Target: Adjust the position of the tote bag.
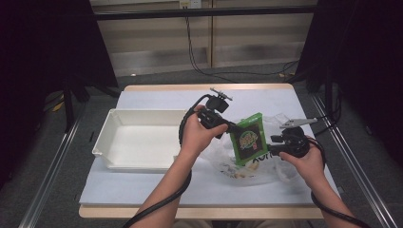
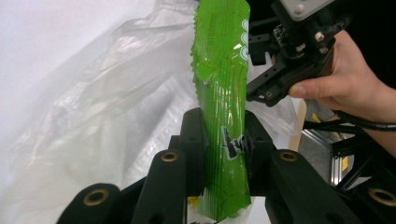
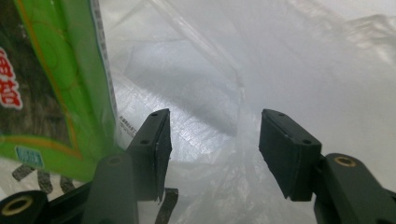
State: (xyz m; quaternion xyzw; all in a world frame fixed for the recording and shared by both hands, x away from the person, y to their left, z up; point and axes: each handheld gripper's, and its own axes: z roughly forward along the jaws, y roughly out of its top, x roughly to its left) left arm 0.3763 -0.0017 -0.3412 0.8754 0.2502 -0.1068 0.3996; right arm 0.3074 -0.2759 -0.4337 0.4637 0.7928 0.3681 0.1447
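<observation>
Lifting green snack packet (image 1: pixel 248 140) clear of plastic bag (image 1: pixel 247 168): left gripper (image 2: pixel 224 140) clamped on packet edge, above bag. Right gripper (image 3: pixel 212 149) jaws apart, nothing between. Keep bag pinned, carry packet toward white tray (image 1: pixel 111 126) left of bag.

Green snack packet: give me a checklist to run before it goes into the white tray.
1. Left tongs shut on the green snack packet: ok, both pads press its sides.
2. Right tongs free of the packet: ok, jaws stand apart with nothing pressed between them.
3. Packet lifted out of the clear plastic bag: ok, most of it stands above the bag in the high view.
4. Right tongs free of the bag film: cannot tell, film lies right behind the jaws.
5. White tray has room: ok, nothing lies in it.
6. Path from packet to tray: ok, the tray sits just beyond the left hand.
</observation>
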